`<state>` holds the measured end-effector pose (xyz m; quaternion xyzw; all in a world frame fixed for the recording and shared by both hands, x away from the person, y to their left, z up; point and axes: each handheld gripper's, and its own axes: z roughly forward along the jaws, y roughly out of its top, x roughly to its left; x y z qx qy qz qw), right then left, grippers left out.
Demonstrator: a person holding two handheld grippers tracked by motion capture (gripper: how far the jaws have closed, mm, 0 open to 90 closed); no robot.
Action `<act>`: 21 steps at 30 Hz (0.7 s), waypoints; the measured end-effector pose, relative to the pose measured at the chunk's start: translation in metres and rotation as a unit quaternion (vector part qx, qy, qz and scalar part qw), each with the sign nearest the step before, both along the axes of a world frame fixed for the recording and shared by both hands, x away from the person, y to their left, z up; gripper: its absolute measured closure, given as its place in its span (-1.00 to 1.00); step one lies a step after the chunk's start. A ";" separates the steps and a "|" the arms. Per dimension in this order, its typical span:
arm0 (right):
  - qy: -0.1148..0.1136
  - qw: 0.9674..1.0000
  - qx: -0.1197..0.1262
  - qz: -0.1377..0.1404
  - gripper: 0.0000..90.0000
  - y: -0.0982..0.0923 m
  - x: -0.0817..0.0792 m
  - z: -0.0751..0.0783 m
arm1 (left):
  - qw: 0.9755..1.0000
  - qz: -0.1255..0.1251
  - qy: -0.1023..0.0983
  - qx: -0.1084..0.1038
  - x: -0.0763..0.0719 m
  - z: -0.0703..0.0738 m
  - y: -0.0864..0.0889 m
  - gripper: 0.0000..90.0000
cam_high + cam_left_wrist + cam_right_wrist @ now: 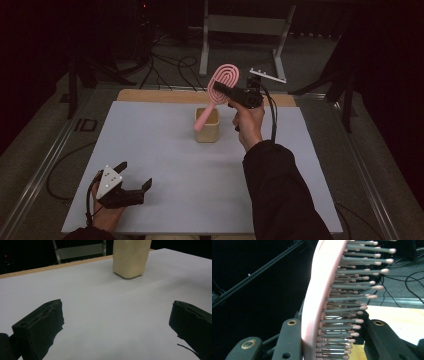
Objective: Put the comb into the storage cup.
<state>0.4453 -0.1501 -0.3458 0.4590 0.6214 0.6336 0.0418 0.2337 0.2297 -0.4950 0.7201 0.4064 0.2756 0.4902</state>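
A pink hairbrush [223,80] is held up in the air, and my right gripper [222,90] is shut on it just below its oval head. In the right gripper view its pink back and grey bristles [317,295] fill the gap between the jaws of my right gripper [334,323]. The handle slants down to the left, and its end overlaps the left rim of a beige cup [207,127]; whether it is inside I cannot tell. My left gripper [135,174] rests open on the table's front left, pointing at the cup [130,258], with nothing between the jaws of the left gripper [116,312].
A white sheet [175,175] covers the table, with a wooden strip [150,96] along its far edge. Behind the table stand a metal frame [245,25] and loose cables [170,65] on the floor. A dark sleeve reaches in from the bottom right.
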 end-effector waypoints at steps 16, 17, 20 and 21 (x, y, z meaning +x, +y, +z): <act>-0.003 1.000 -0.012 -0.020 0.40 0.004 0.009 0.003 | 1.000 0.000 0.000 -0.001 0.000 0.000 0.000 -1.00; -0.003 1.000 -0.012 -0.021 0.40 0.004 0.010 0.003 | 1.000 0.000 0.000 -0.002 0.000 0.000 0.000 -1.00; -0.003 1.000 -0.012 -0.025 0.40 0.004 0.011 0.002 | 1.000 0.000 0.000 -0.002 0.000 0.000 0.000 -1.00; -0.004 1.000 -0.010 -0.025 0.40 0.004 0.011 0.002 | 1.000 0.000 0.000 -0.002 0.000 0.000 0.000 -1.00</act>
